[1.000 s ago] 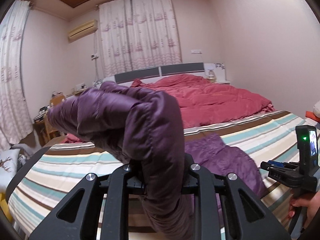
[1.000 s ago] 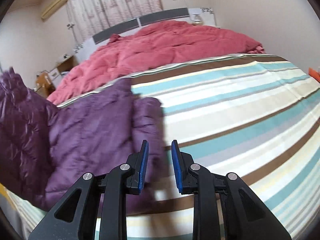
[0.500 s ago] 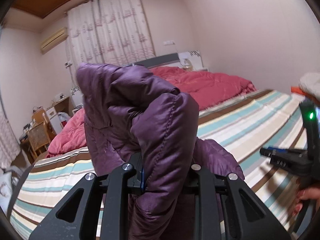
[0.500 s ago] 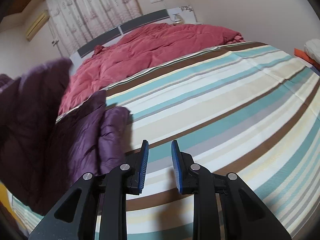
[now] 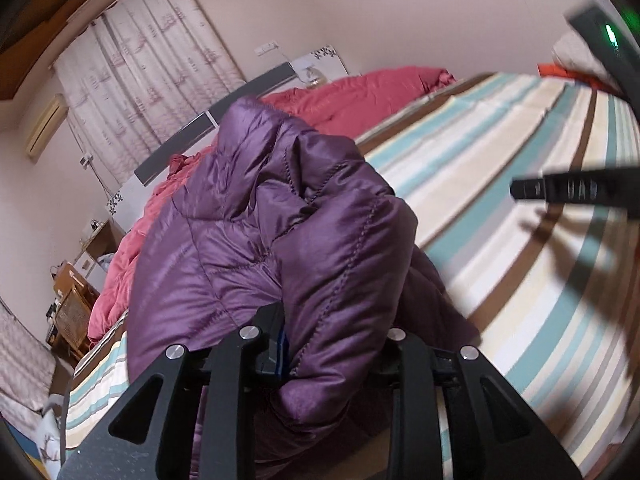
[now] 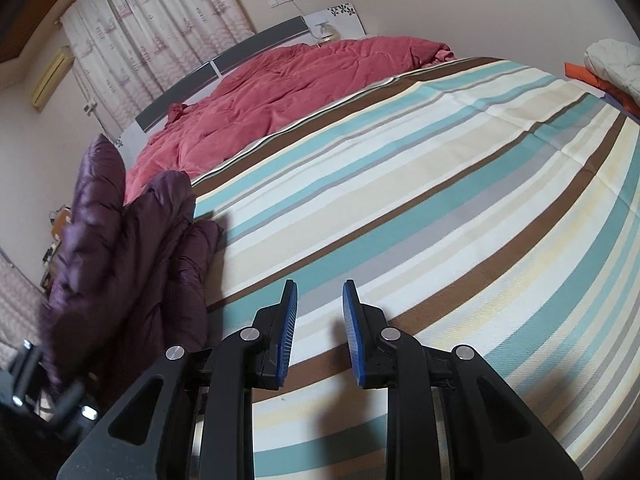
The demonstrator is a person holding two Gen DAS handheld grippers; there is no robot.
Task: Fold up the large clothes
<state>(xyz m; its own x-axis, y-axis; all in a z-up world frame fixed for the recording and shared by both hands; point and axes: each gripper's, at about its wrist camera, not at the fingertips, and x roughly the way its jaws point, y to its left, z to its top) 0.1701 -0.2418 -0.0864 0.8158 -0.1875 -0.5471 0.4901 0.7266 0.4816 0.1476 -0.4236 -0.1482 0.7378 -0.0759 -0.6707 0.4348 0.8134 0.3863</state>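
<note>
A purple quilted down jacket (image 5: 256,248) is bunched up in front of my left gripper (image 5: 336,344), which is shut on a thick fold of it and holds it above the striped bed sheet (image 5: 520,208). The jacket hides the left fingertips. In the right wrist view the jacket (image 6: 132,256) hangs at the far left, over the sheet (image 6: 440,208). My right gripper (image 6: 320,320) is open and empty, its blue pads apart, low over the bare sheet to the right of the jacket. The right gripper also shows blurred in the left wrist view (image 5: 576,192).
A crumpled red duvet (image 6: 288,92) lies at the head of the bed by the grey headboard (image 6: 224,64). Folded white and orange cloth (image 6: 612,68) sits at the far right. A wooden bedside stand (image 5: 72,308) is on the left, and curtains (image 5: 148,80) hang behind.
My left gripper has carried the jacket up and to the right, and tilted. My right gripper has moved right, away from the jacket, over bare sheet, still open.
</note>
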